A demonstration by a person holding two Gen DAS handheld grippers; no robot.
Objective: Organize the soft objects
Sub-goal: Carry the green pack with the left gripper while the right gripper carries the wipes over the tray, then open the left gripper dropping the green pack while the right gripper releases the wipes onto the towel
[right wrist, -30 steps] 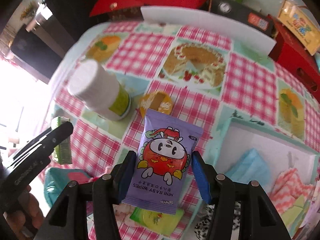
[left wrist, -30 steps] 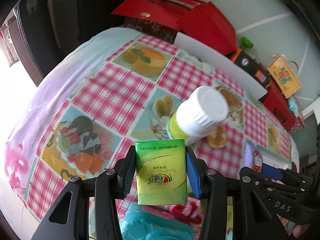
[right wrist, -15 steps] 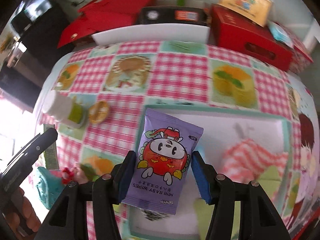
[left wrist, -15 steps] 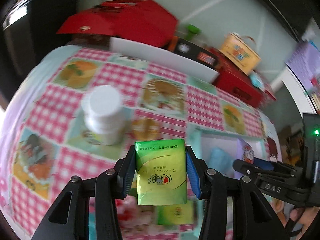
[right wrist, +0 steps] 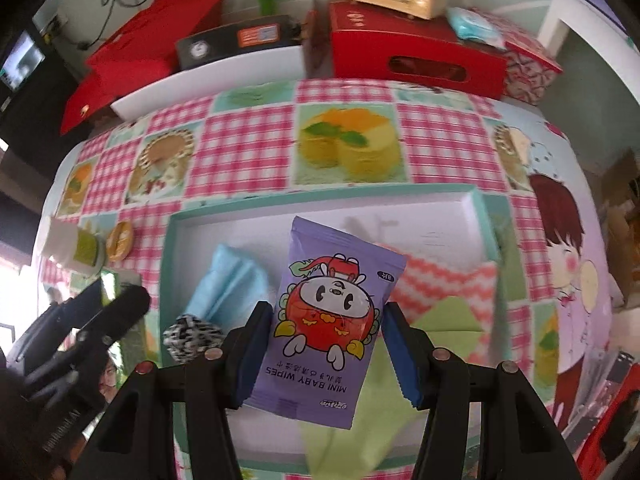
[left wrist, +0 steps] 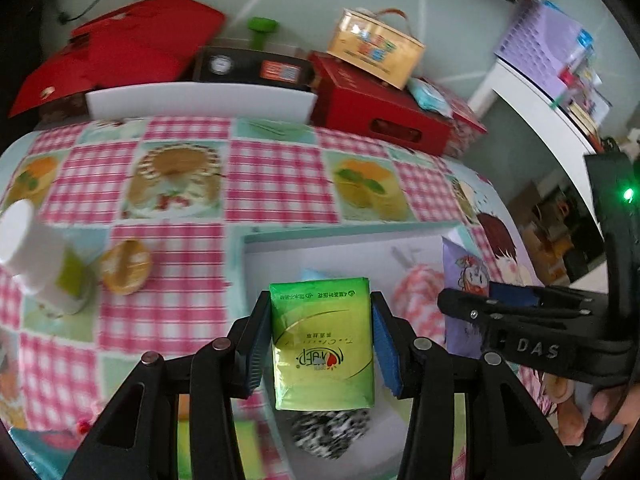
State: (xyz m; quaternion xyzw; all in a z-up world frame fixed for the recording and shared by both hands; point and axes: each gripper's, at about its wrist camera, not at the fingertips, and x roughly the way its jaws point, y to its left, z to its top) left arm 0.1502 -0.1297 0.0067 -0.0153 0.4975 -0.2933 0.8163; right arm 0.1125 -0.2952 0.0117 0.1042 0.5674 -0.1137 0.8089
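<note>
The left hand-held gripper (left wrist: 322, 340) is clamped on a green tissue pack (left wrist: 322, 340), blue pads pressing both sides, and the pack hangs over the near left part of the white tray (left wrist: 344, 246) with the teal rim. Below it in the left view sits a black-and-white knitted ball (left wrist: 330, 432), blurred. Over on the right, the right hand-held gripper (right wrist: 326, 340) pinches a purple pack of baby wipes (right wrist: 332, 320) (cartoon tomato on the front, text upside down to the camera), held above the middle of the tray (right wrist: 400, 208).

In the tray, from the right view: a folded blue cloth (right wrist: 230, 284) at the left, the knitted ball (right wrist: 192, 338) just beside its near end, a pink zigzag cloth (right wrist: 444, 284) at the right, and a light green cloth (right wrist: 448, 314) lying partly on the pink one. Another green piece (right wrist: 360, 436) runs toward the near rim.

Out on the checked worktop (left wrist: 276, 168), left of the tray, stands a white-capped bottle (left wrist: 34, 256) with a round orange snack (left wrist: 126, 266) just beside it. Red boxes (right wrist: 412, 54) line the far edge. The 2 grippers sit close together, each visible in the other's camera.
</note>
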